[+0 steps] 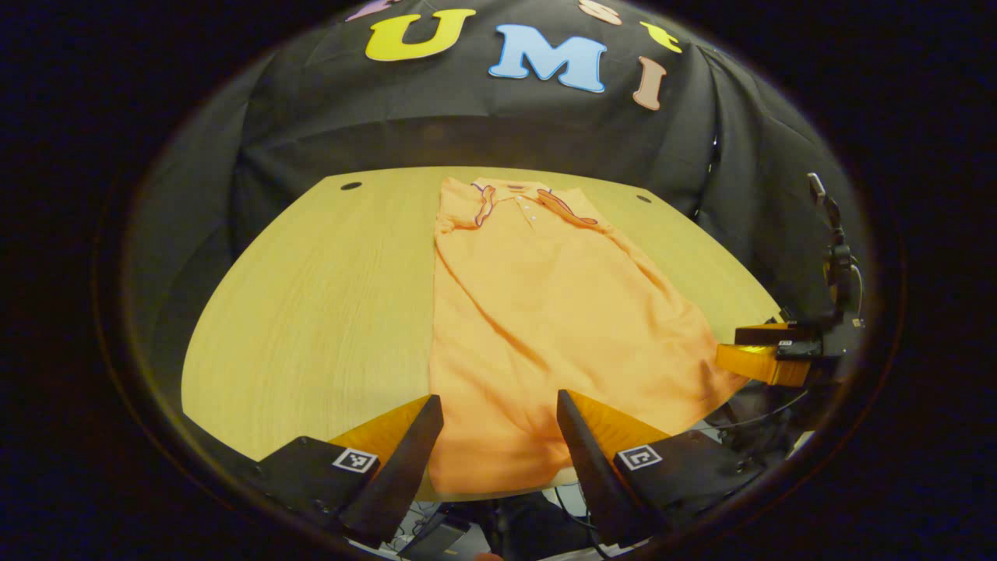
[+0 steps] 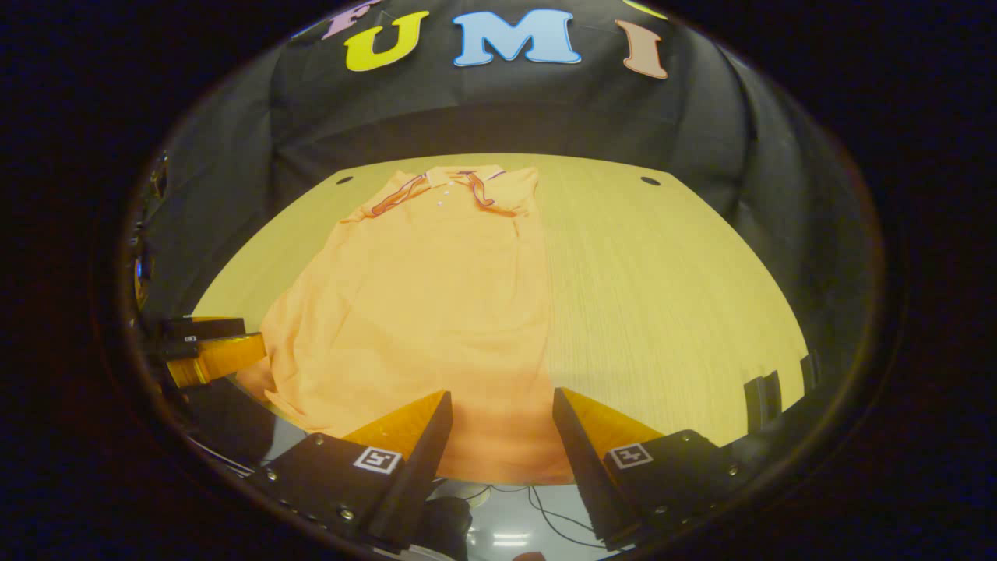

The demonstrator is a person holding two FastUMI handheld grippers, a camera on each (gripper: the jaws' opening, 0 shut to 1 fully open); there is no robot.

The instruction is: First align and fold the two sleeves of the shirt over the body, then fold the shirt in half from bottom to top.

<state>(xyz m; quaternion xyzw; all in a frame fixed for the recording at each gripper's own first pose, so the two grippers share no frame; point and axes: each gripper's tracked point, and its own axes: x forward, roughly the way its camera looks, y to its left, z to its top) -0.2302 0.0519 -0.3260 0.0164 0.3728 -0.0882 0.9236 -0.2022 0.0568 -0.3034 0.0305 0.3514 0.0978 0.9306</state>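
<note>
An orange polo shirt (image 1: 537, 312) lies flat on the wooden table (image 1: 311, 312), collar at the far side, hem at the near edge, both sleeves folded in over the body. My left gripper (image 1: 498, 413) stands open above the hem's left part, nothing between its fingers. In the right gripper view the same shirt (image 2: 420, 312) lies left of centre, and my right gripper (image 2: 502, 409) hovers open over the hem's right corner. The other gripper (image 1: 767, 354) shows at the shirt's lower right corner in the left gripper view, and the other gripper (image 2: 206, 351) at the lower left corner in the right gripper view.
The table (image 2: 662, 296) has bare wood on both sides of the shirt and two small dark holes (image 1: 350, 185) near its far corners. Cables and floor show below the near edge (image 2: 514, 499). Black cloth wall stands behind the table.
</note>
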